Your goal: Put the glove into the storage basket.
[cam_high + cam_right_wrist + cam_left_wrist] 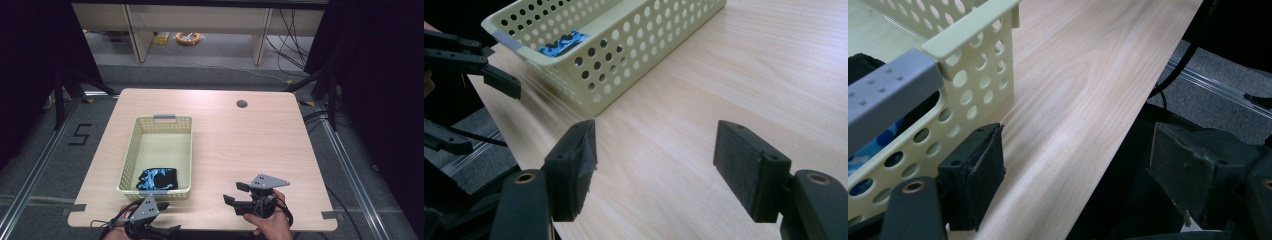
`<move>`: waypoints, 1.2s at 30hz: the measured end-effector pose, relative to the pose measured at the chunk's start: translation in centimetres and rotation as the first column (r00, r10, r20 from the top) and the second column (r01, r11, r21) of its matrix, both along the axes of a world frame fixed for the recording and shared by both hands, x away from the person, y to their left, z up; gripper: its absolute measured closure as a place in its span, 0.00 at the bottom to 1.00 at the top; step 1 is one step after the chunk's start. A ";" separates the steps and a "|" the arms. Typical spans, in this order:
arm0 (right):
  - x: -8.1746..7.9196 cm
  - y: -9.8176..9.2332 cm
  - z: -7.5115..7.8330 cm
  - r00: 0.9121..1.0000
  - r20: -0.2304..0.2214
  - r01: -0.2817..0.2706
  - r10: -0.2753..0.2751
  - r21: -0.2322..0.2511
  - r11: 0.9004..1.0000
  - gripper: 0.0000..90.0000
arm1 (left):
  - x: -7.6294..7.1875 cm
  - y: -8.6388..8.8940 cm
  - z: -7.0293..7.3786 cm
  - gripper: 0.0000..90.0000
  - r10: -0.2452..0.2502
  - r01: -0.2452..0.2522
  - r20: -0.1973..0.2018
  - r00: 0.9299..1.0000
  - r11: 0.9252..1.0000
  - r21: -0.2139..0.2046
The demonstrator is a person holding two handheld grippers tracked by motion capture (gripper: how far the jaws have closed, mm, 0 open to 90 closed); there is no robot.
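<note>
Find the black-and-blue cloth (158,179) bunched on the floor of the pale yellow basket (191,145), tight against its 6 o'clock wall, with the basket itself at 9 o'clock from the middle of the counter (250,145). Note the left gripper (170,217) just outside that wall, at 6 o'clock from the cloth, jaws spread wide and pinching nothing. Note the right gripper (234,193) at 4 o'clock from the basket, well apart from it, jaws likewise spread and empty over bare wood. Judging by this, treat a reach for the cloth as the likely step. Lift the nearer gripper clear of the rim before heading toward 12 o'clock, and avoid clipping the perforated wall, probably light enough to skid or tip. Come down steeply, jaws wide, onto the thickest fold rather than a loose edge. Close fully only once both pads bracket fabric, not basket floor. Steady the rim from 3 o'clock with the other gripper if needed. Raise straight up until clear of the wall.
</note>
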State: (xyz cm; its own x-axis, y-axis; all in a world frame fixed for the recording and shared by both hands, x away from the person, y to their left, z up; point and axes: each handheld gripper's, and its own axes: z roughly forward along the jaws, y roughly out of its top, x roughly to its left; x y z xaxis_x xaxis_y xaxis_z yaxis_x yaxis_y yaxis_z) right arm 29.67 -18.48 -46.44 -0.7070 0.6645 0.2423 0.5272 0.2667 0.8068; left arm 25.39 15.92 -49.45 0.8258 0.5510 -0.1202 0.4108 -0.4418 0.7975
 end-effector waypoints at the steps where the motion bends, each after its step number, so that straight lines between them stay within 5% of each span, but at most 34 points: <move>1: -0.2 0.0 0.0 1.000 -0.022 0.005 -0.005 0.006 1.000 0.39 | 0.0 0.0 -0.1 0.23 -0.002 0.002 -0.003 1.000 1.000 -0.004; 6: -0.6 -0.6 -0.2 1.000 -0.006 -0.011 0.010 -0.008 1.000 0.38 | -0.2 0.0 -0.4 0.23 0.007 -0.007 0.000 1.000 1.000 0.000; 7: -1.0 -0.5 -0.2 0.999 -0.042 0.016 -0.016 0.012 1.000 0.38 | -0.1 0.2 -0.4 0.23 0.005 -0.005 0.006 1.000 1.000 0.019; 12: -1.4 -1.2 -0.5 1.000 -0.014 0.027 -0.027 0.017 0.999 0.36 | 0.1 0.4 -0.5 0.22 0.006 -0.006 0.005 1.000 1.000 0.029; 13: -1.9 -1.6 -0.5 0.997 -0.058 0.053 -0.052 0.014 0.998 0.34 | 0.2 0.5 -0.5 0.21 -0.011 0.011 0.022 1.000 0.999 0.035; 18: -2.0 -2.5 -1.0 0.999 0.002 0.045 -0.045 -0.010 0.999 0.32 | 0.1 0.6 -0.5 0.20 -0.008 0.007 0.025 1.000 1.000 0.022; 20: -2.7 -2.8 -1.0 0.996 -0.051 0.074 -0.074 0.009 0.997 0.30 | -0.1 0.6 -0.7 0.20 0.017 -0.017 0.002 1.000 1.000 0.004; 21: -2.5 -3.0 -1.3 0.998 -0.012 0.056 -0.055 0.017 0.998 0.30 | -0.2 0.6 -0.7 0.19 0.015 -0.015 0.000 1.000 1.000 0.007; 22: -2.9 -3.0 -1.2 0.997 -0.033 0.070 -0.069 0.015 0.997 0.30 | -0.1 0.8 -0.7 0.19 0.001 -0.001 0.000 1.000 1.000 0.028; 26: -3.5 -3.3 -1.5 0.995 -0.046 0.088 -0.089 -0.024 0.996 0.28 | -0.3 0.8 -0.8 0.19 0.000 0.000 0.008 1.000 1.000 0.017; 27: -3.6 -3.3 -1.6 0.995 -0.052 0.086 -0.087 -0.020 0.996 0.28 | -0.2 1.0 -0.7 0.19 -0.015 0.014 0.019 1.000 0.999 0.042; 28: -3.5 -3.5 -1.8 0.997 -0.025 0.071 -0.072 -0.029 0.997 0.28 | -0.3 1.0 -0.8 0.19 0.003 -0.003 0.003 1.000 0.999 0.038; 30: -4.0 -3.6 -1.8 0.992 -0.070 0.099 -0.102 -0.045 0.994 0.27 | -0.4 1.2 -0.8 0.19 0.001 -0.001 0.004 1.000 0.999 0.040; 31: -3.8 -3.8 -2.0 0.996 -0.031 0.086 -0.089 -0.061 0.994 0.27 | -0.5 1.1 -0.9 0.19 0.007 -0.006 -0.010 1.000 1.000 0.015; 32: -4.3 -3.8 -1.9 0.991 -0.079 0.103 -0.107 -0.057 0.993 0.26 | -0.5 1.1 -0.9 0.19 0.006 -0.006 0.012 1.000 1.000 0.018; 33: -4.1 -4.0 -2.1 0.995 -0.046 0.089 -0.092 -0.061 0.994 0.26 | -0.6 1.2 -0.9 0.19 0.011 -0.012 0.007 1.000 0.999 0.039; 36: -4.5 -4.2 -2.3 0.994 -0.054 0.086 -0.090 -0.073 0.994 0.24 | -0.7 1.2 -0.9 0.18 0.010 -0.011 0.020 1.000 0.999 0.041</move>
